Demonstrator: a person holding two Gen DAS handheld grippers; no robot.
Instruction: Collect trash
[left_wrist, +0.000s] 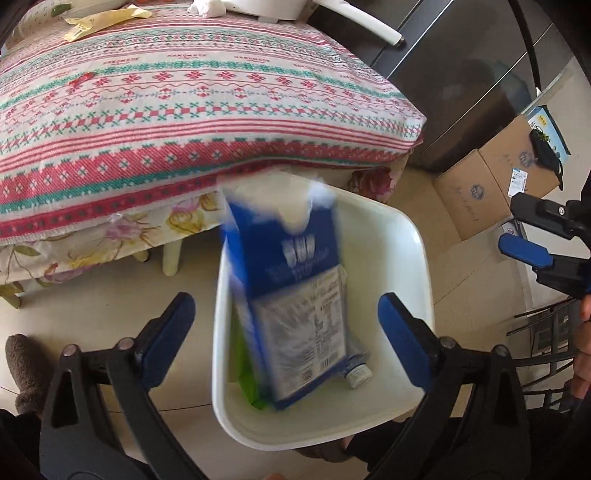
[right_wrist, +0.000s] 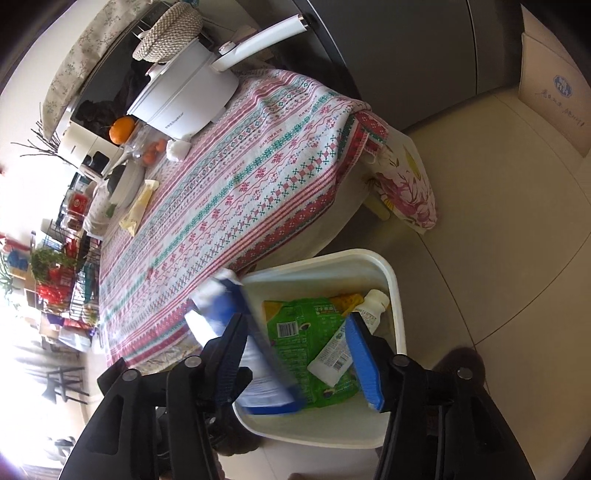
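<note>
A blue and white milk carton (left_wrist: 291, 295) is blurred in motion, upside down inside the white trash bin (left_wrist: 410, 236) on the floor. My left gripper (left_wrist: 288, 336) is open above the bin, fingers apart on either side of the carton, not touching it. In the right wrist view the carton (right_wrist: 251, 347) stands at the left of the bin (right_wrist: 391, 284), over a green wrapper (right_wrist: 299, 332), a white tube (right_wrist: 332, 358) and a small white bottle (right_wrist: 375, 306). My right gripper (right_wrist: 295, 350) is open and empty above the bin.
A table with a red and green patterned cloth (left_wrist: 184, 110) stands beside the bin, holding a yellow wrapper (left_wrist: 99, 20), a white pot (right_wrist: 184, 96) and oranges (right_wrist: 122, 129). A cardboard box (left_wrist: 495, 184) stands on the floor at the right. A brown slipper (left_wrist: 26, 369) is at the left.
</note>
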